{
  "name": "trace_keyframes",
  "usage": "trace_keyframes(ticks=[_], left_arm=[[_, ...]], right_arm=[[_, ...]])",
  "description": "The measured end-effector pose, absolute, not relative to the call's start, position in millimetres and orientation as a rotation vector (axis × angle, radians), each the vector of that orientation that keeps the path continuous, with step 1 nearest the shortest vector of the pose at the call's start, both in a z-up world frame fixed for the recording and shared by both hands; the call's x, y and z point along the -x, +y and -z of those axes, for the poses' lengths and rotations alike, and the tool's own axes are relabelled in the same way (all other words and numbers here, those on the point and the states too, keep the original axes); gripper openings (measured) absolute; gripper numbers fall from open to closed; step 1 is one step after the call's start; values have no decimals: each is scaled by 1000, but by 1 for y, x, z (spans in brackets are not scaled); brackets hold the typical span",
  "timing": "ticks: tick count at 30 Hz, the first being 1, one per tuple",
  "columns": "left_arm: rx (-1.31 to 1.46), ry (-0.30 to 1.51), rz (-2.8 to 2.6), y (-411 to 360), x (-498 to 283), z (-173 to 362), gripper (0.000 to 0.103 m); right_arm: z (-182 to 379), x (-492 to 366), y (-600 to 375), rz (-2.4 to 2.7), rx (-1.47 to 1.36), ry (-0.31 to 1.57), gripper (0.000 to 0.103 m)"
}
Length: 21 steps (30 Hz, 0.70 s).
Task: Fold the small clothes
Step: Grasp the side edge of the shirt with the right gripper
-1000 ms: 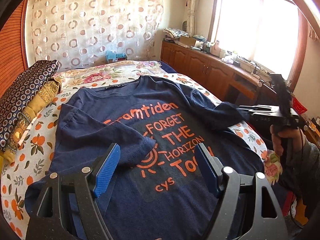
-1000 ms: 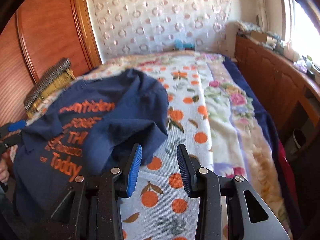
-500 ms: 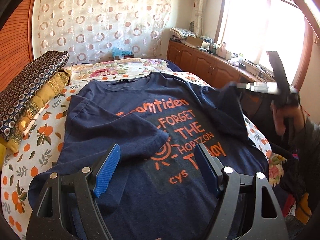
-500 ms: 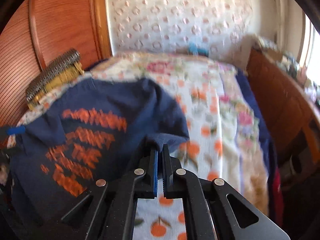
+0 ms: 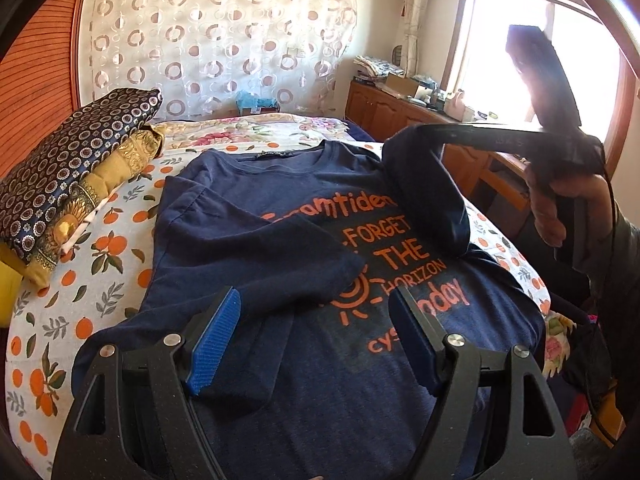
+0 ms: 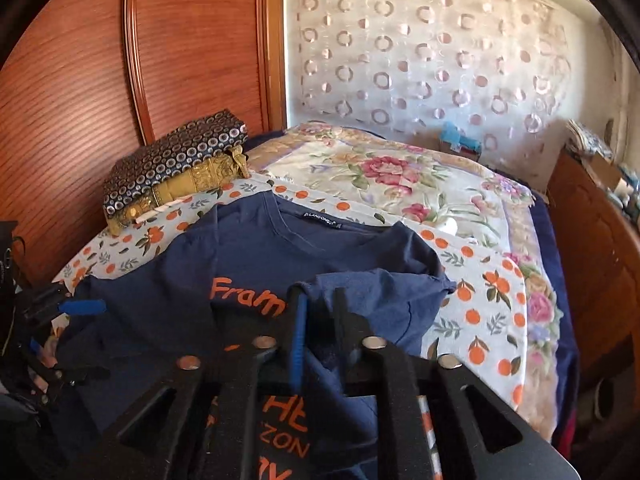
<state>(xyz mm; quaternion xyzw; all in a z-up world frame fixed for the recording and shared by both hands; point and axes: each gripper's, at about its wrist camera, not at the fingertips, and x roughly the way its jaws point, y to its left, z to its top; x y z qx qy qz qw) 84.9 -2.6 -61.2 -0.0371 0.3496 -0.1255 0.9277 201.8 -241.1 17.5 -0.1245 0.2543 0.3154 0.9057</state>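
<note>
A navy T-shirt (image 5: 280, 216) with orange lettering lies face up on the bed; it also shows in the right wrist view (image 6: 248, 256). Its left sleeve (image 5: 256, 256) is folded in across the chest. My left gripper (image 5: 316, 328) is open and empty, hovering over the shirt's lower half. My right gripper (image 6: 318, 308) is shut on the right sleeve (image 6: 384, 292) and holds it lifted above the print. In the left wrist view the right gripper (image 5: 416, 132) shows at the right with the sleeve (image 5: 432, 196) hanging from it.
The bed has an orange-print sheet (image 5: 100, 248) and a floral blanket (image 6: 384, 172) behind. Folded patterned fabrics (image 5: 68, 168) are stacked at the left by the wooden headboard (image 6: 80, 92). A wooden cabinet (image 5: 400, 116) with clutter stands at the right under the window.
My right gripper closed on the right sleeve and lifted it up and inward over the shirt's chest. My left gripper stayed open and drew slightly closer.
</note>
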Motion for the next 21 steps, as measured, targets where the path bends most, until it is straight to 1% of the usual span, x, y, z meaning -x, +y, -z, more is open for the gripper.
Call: trace_keyframes(ticks=[1,2,3,9,14,21], left_arm=[[79,718,257,-2,-85,62,77],[84,719,257,-1,-86,63,77],[88,719,257,-1,-86,64,77],[78,726,272,-8,-93,65,77],[49,721,285,-19,-106,59,77],[47,716,277,-20,-112,55,77]], right_arm=[[-16,-203,-245,-651,247,518,36],[-15,-201,-252,-645,236,512,48],[-13,-201,-261,-635,223,513,49],[19,-205,-296,-576,185,597,50],[54,-208,-298,-581,128,704,49],[73,-220,-287,-599,40,773,49]])
